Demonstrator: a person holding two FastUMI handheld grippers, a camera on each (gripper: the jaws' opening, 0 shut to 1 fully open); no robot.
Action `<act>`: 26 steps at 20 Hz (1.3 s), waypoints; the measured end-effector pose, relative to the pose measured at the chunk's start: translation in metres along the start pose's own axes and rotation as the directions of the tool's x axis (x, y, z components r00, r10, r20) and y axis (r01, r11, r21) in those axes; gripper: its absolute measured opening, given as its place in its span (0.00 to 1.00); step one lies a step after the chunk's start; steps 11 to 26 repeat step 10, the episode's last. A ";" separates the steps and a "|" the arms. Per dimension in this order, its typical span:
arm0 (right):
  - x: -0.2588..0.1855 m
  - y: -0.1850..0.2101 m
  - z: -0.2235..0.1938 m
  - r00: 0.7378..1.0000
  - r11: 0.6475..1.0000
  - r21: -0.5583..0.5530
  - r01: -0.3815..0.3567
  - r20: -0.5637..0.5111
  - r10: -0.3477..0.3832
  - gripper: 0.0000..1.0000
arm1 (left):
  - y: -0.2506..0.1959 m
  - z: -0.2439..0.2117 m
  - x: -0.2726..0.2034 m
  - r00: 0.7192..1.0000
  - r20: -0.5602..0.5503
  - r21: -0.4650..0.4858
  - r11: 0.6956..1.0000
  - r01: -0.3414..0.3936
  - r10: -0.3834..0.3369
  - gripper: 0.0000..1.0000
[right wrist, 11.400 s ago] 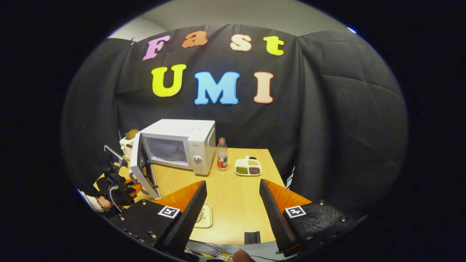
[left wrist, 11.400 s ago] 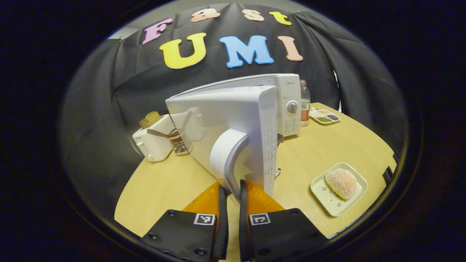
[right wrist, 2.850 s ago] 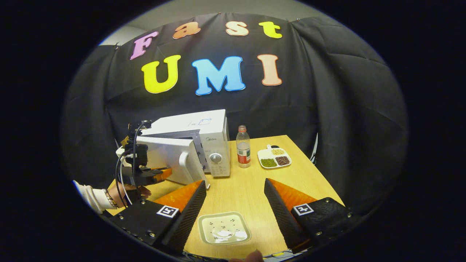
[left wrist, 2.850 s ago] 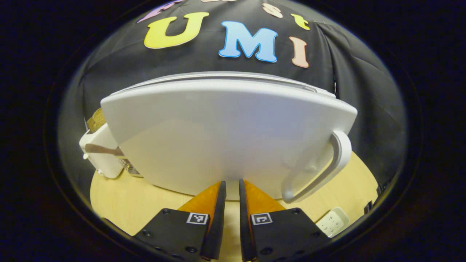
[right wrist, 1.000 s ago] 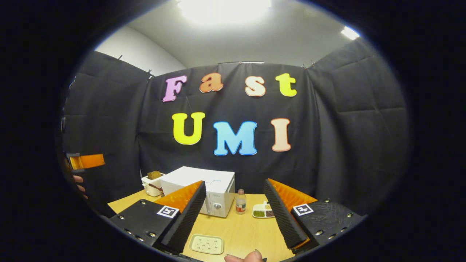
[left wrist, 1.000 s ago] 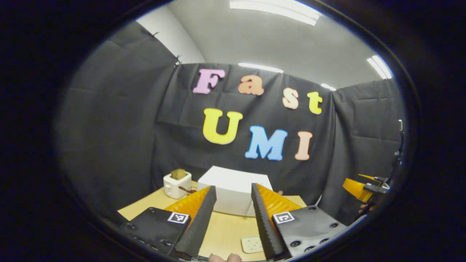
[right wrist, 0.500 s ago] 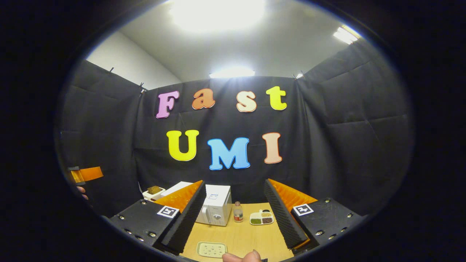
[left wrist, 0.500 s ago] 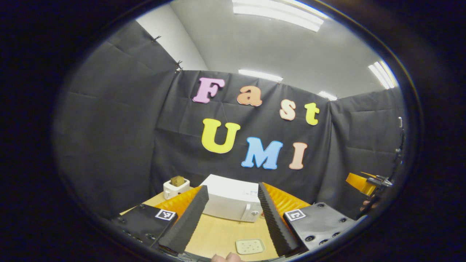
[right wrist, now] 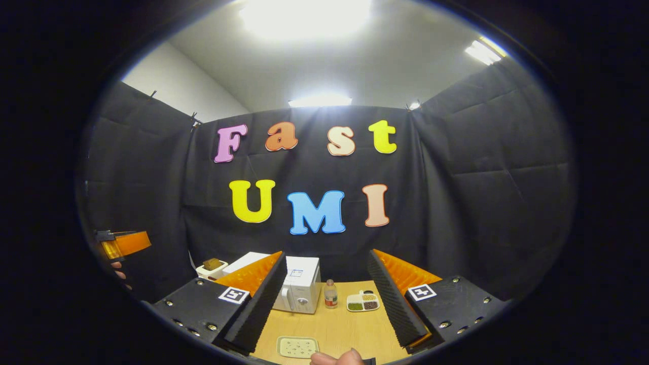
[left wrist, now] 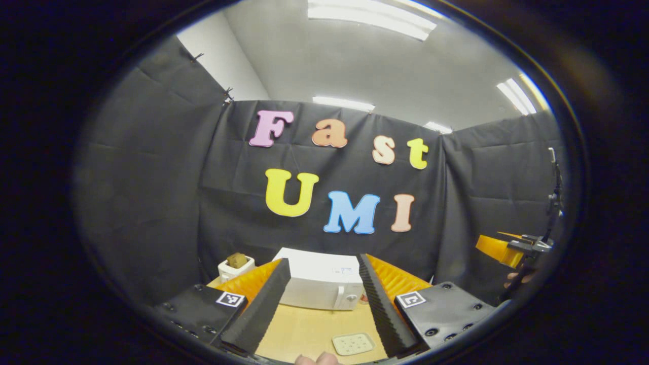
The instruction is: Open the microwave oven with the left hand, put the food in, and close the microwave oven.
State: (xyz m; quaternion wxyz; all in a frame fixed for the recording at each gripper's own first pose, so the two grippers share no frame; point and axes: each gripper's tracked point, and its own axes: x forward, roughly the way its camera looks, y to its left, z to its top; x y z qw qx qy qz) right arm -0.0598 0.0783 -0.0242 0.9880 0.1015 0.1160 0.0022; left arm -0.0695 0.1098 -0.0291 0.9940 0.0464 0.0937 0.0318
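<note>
Fingers [right wrist: 253,309] apart, bottle [right wrist: 330,295] between.

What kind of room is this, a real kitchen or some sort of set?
Most likely a staged booth, not a real kitchen: black cloth hangs as walls under office ceiling lights. One wooden table carries a microwave, a toaster and a bottle, with two hand-held grippers raised before it.

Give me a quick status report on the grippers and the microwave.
Left gripper open, holding nothing. Right gripper open, holding nothing, both raised back from the table. Microwave oven door shut, plate bare. Nothing in the way.
</note>
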 end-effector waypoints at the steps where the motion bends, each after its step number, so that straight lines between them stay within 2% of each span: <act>1: 0.000 0.002 -0.001 1.000 1.000 -0.003 -0.003 0.000 0.003 0.98 | 0.004 0.001 -0.002 1.000 0.002 0.006 1.000 -0.006 0.006 0.87; 2: 0.000 0.005 -0.001 1.000 1.000 -0.008 -0.004 -0.002 0.004 0.98 | 0.007 0.002 -0.002 1.000 0.005 0.011 1.000 -0.009 0.009 0.93; 3: -0.001 0.007 -0.004 1.000 1.000 -0.011 -0.006 -0.006 0.006 0.98 | 0.009 0.002 -0.003 1.000 0.008 0.013 1.000 -0.013 0.013 0.87; 10: 0.004 0.021 -0.002 0.999 0.999 -0.004 -0.033 -0.008 0.033 0.98 | 0.020 0.004 -0.009 1.000 0.011 0.011 1.000 -0.028 0.028 0.87; 26: 0.004 0.021 -0.002 0.999 0.999 -0.004 -0.033 -0.008 0.033 0.98 | 0.020 0.004 -0.009 1.000 0.011 0.011 1.000 -0.028 0.028 0.87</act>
